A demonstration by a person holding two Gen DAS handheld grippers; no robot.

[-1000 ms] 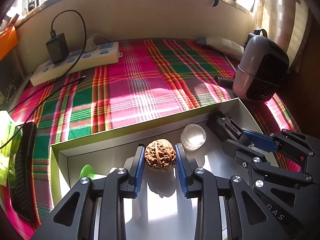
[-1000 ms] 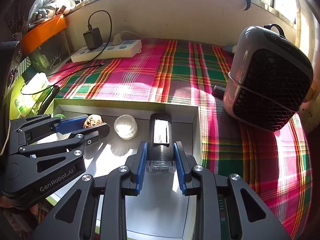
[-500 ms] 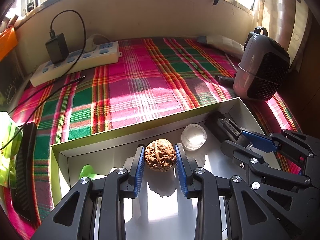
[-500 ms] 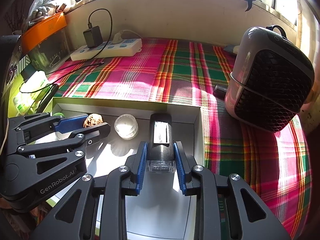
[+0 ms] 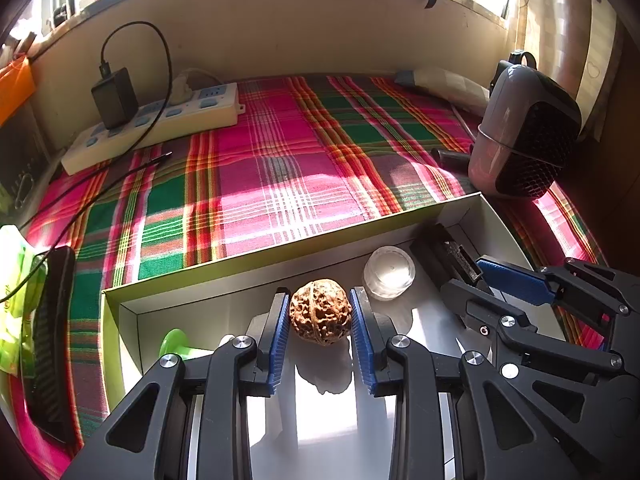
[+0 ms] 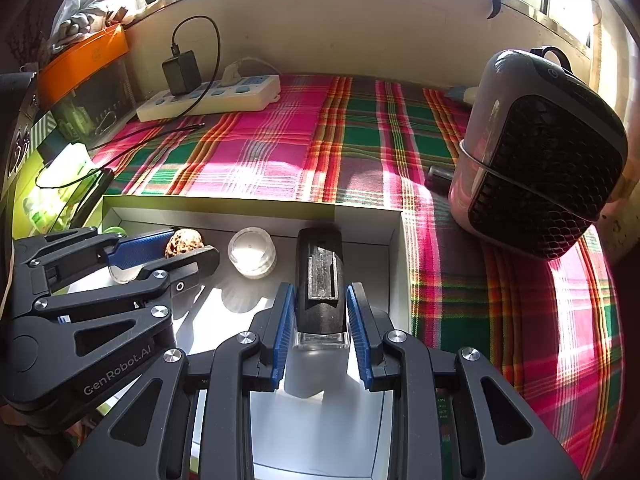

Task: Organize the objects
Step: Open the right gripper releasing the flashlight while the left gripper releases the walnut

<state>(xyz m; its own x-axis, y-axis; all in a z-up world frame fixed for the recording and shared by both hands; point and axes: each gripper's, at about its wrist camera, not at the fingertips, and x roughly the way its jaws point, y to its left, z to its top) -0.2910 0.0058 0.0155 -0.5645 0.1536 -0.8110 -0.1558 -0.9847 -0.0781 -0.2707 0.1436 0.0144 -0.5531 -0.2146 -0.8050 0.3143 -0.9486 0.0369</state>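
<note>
A shallow white box (image 5: 256, 270) with a yellow-green rim lies on the plaid cloth. My left gripper (image 5: 321, 318) is shut on a brown walnut (image 5: 321, 311) just above the box floor. My right gripper (image 6: 320, 316) is shut on a black oblong device (image 6: 320, 276) at the box's right side; that device also shows in the left wrist view (image 5: 444, 250). A small clear round jar (image 5: 389, 267) stands in the box between the walnut and the device, and shows in the right wrist view (image 6: 252, 252). A green object (image 5: 175, 343) sits at the box's left end.
A grey and black fan heater (image 6: 536, 176) stands right of the box. A white power strip (image 5: 156, 128) with a black charger (image 5: 115, 98) lies at the back left, its cable running forward. A black flat object (image 5: 52, 336) and a green packet (image 5: 16, 292) lie at the left.
Almost nothing: both grippers keep hold of their objects in the box. The left wrist view has shifted very slightly.
</note>
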